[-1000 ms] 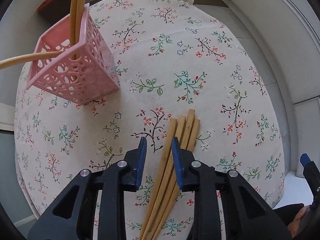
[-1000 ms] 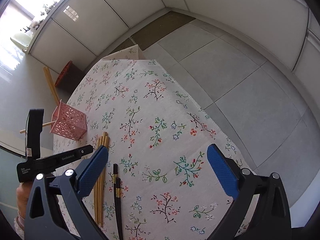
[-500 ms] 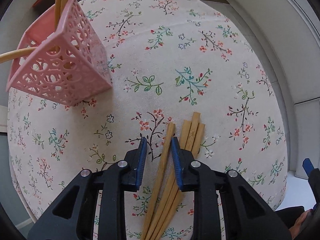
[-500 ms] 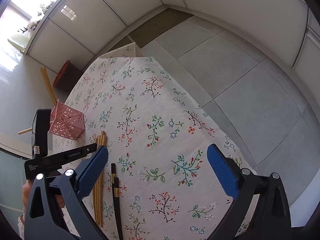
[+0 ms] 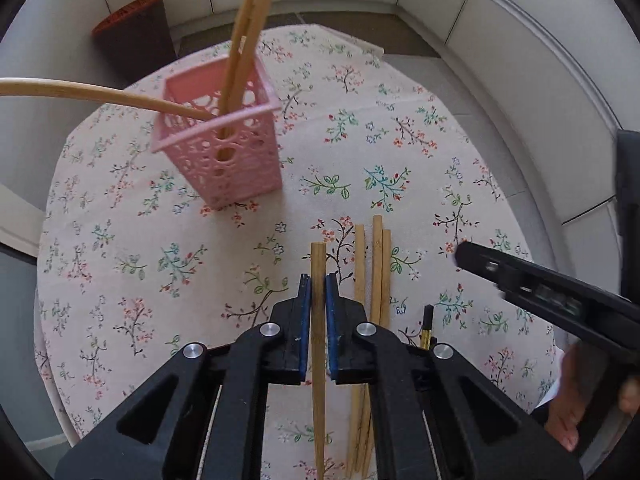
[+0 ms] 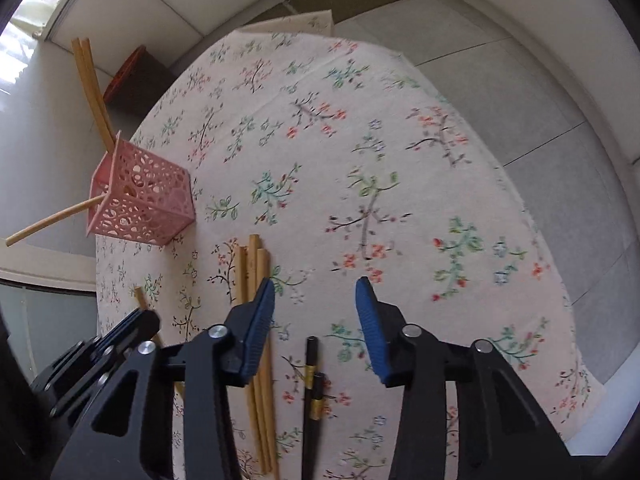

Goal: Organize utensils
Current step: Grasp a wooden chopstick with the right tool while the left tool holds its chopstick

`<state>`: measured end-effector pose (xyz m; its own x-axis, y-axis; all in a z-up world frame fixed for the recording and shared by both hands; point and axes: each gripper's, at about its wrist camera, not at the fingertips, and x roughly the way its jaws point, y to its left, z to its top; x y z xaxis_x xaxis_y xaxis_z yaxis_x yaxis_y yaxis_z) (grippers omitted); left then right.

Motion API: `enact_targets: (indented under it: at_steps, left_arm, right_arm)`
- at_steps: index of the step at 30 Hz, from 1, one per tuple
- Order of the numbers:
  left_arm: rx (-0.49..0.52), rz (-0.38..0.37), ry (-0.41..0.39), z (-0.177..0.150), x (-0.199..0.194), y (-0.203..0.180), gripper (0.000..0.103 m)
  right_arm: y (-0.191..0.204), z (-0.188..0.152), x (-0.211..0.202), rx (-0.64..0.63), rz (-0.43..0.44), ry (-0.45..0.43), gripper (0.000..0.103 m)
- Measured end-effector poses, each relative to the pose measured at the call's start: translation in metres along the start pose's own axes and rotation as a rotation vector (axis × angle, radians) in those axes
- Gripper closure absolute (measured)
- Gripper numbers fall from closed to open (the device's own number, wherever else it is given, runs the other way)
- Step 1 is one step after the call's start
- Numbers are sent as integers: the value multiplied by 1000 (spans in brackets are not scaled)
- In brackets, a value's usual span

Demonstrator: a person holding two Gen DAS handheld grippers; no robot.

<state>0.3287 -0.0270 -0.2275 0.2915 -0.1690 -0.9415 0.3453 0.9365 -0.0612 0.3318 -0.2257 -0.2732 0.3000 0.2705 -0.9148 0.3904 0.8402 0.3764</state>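
My left gripper [image 5: 316, 288] is shut on one wooden chopstick [image 5: 318, 264], lifted off the floral table [image 5: 400, 120]. Three more wooden chopsticks [image 5: 376, 264] lie just right of it; they also show in the right wrist view [image 6: 256, 272]. A pink perforated holder [image 5: 224, 152] with several wooden chopsticks [image 5: 248, 32] stands at the far left; it also shows in the right wrist view [image 6: 136, 204]. My right gripper [image 6: 316, 300] is open and empty above two black chopsticks [image 6: 312, 380]. The left gripper [image 6: 120, 332] shows at its lower left.
A dark bin with an orange rim [image 5: 132, 32] stands on the floor beyond the table. Tiled floor [image 6: 520, 80] lies to the right of the table's edge. The right gripper's body [image 5: 540, 292] reaches in from the right of the left wrist view.
My left gripper has shut on one wooden chopstick and raised it. My right gripper has come down and left toward the black chopsticks, with its jaws less wide.
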Motion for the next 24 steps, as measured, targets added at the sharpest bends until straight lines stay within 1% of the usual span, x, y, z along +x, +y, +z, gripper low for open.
enact_targets:
  at_steps: [2,4,6,9,12,16,18,19,20,22,23,24]
  left_arm:
    - [-13,-12,-45,-1,-25,5,97]
    - [-30,-23,-82,-3,-43,15,97]
    - [-43,-31,-103,4,-61,22,97]
    - [-63,-50,-125,2,-73,36,97]
    - [-77,-64,-140,0,-79,43,97]
    - [-87,-75,-154,-3,-85,51,97]
    - [-89,-73,-163,-4,-88,52,97]
    - [-88,-73,-168,-4,-90,52,97]
    - [-87,-72,-172,-5,-92,52,97]
    - [-85,-70,-180,-6,-96,52,97]
    - [-84,-70,-184,-6,-98,52,97]
    - [-82,-68,-190,-7,-99,52,97]
  right_arm:
    - [13,3,15,-6,-30,25,72]
    - [20,5,26,1,-32,47,74]
    - [23,6,32,20,-16,59,74]
    - [27,7,39,25,-23,73,74]
    - [30,8,49,21,-70,78,74]
    - [41,9,49,-14,-131,56,75]
    - [46,10,52,-36,-172,54,81]
    - [48,10,53,-46,-194,53,87]
    - [50,10,54,-54,-211,45,90]
    - [53,10,55,-61,-228,37,93]
    - [53,10,55,-63,-223,35,94]
    - [52,9,55,-51,-189,37,95]
